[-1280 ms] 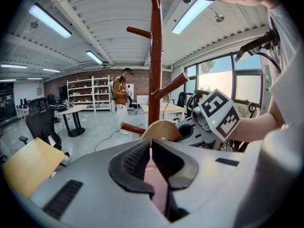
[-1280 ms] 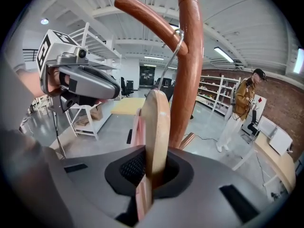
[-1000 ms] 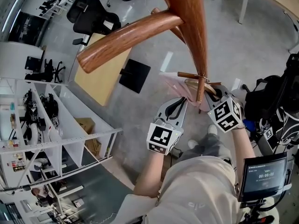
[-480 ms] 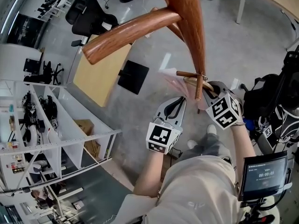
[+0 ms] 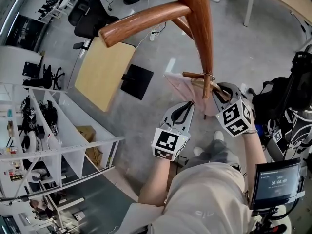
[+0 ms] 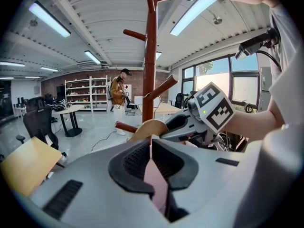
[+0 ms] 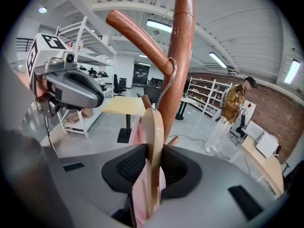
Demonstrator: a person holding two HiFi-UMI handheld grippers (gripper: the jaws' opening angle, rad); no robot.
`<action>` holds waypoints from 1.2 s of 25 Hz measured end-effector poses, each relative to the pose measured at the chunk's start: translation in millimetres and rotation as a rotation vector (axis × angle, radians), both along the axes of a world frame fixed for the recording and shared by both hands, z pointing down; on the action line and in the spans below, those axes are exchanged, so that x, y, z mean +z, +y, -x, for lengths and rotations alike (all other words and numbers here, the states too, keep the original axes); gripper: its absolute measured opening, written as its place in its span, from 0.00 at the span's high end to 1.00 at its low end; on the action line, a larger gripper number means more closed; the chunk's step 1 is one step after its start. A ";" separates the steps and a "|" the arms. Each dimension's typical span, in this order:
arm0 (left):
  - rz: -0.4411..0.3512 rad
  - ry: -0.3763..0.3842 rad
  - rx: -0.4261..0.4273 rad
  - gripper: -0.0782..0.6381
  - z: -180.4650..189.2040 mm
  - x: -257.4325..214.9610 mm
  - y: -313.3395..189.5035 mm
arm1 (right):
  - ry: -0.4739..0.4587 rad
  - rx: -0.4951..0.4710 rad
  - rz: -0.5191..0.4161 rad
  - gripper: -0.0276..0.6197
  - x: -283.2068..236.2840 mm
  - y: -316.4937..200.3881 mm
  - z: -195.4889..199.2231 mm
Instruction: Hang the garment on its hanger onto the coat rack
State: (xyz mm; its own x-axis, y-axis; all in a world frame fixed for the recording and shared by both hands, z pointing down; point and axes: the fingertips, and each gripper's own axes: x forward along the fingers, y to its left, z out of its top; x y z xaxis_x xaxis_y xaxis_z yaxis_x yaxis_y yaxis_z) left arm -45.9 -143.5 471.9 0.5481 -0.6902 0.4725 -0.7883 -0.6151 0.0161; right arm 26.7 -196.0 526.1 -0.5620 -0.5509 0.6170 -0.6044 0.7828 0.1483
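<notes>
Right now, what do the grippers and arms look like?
Both the left gripper and right gripper have light grey moulded bodies with black ribbed pads. Each carries a white cube with black square markers. Forearms are bare; the shirt is pale beige.

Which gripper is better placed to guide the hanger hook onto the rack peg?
Right. The right gripper is shut on the wooden hanger just below its metal hook, which is right by a coat rack peg. The left gripper only pinches the pink garment.
</notes>
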 end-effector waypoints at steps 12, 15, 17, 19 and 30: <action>-0.022 0.013 -0.005 0.88 2.3 -16.3 19.3 | -0.067 0.025 -0.077 0.78 -43.7 13.2 -3.0; -0.035 0.018 -0.006 0.88 2.1 -25.0 20.7 | -0.064 0.042 -0.094 0.78 -55.0 16.3 -7.6; -0.046 0.023 -0.005 0.88 2.7 -29.4 21.4 | -0.067 0.044 -0.112 0.78 -62.6 18.8 -7.0; -0.058 0.029 -0.003 0.88 1.8 -33.7 22.5 | -0.071 0.048 -0.128 0.78 -69.3 22.2 -7.8; -0.135 0.067 -0.002 0.88 1.0 -63.9 33.4 | -0.042 0.035 -0.201 0.78 -111.3 52.7 -5.7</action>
